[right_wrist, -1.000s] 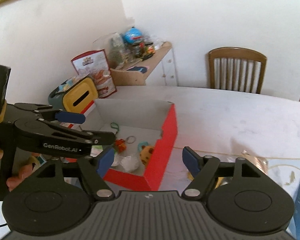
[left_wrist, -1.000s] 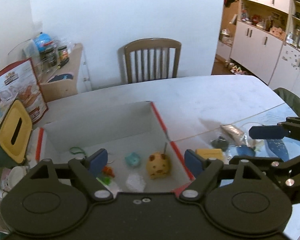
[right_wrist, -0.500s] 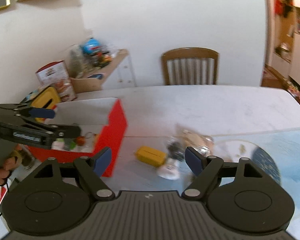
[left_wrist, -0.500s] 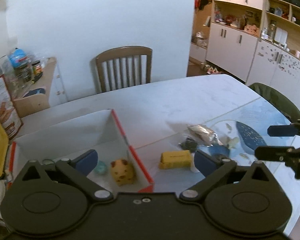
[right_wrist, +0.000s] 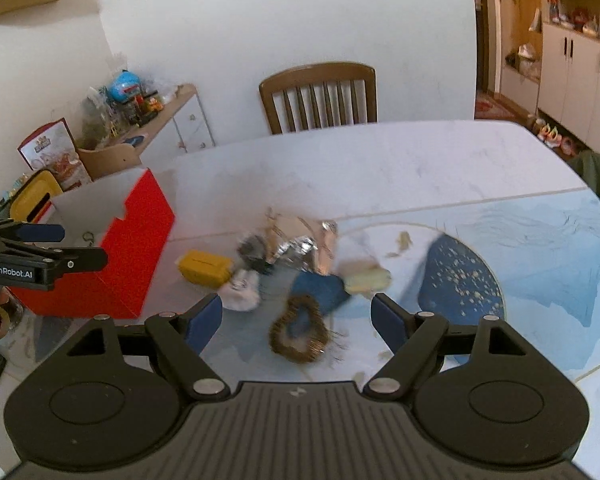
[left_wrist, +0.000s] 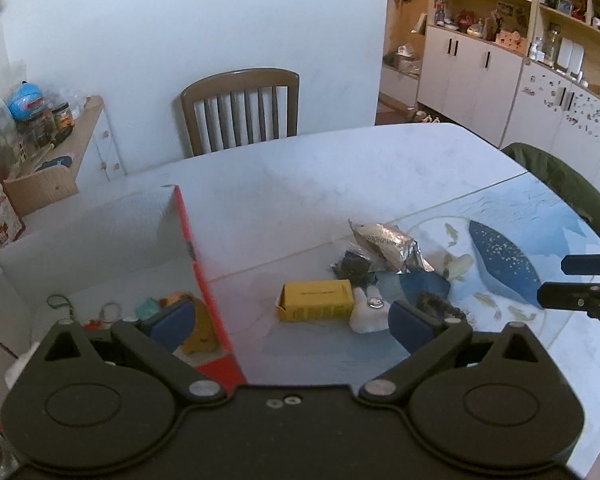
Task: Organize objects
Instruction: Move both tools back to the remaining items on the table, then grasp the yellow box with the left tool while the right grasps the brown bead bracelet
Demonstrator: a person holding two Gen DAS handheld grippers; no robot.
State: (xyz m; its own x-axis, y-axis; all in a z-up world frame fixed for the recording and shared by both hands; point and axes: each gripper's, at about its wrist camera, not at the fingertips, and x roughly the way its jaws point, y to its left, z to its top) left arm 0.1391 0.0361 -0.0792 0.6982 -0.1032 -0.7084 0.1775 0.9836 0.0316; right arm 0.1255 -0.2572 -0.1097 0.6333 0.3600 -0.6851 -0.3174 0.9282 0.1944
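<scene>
Marble table (right_wrist: 380, 168): crinkled foil packet (right_wrist: 300, 250), fuzzy ring (right_wrist: 299, 330).

Both wrist views look forward across the table (left_wrist: 340, 168); shared: red box (right_wrist: 136, 248), apparently blurred clutter.

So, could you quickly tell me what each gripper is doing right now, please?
Left gripper: open, holding nothing.
Right gripper: open, holding nothing, above the brown ring.
</scene>
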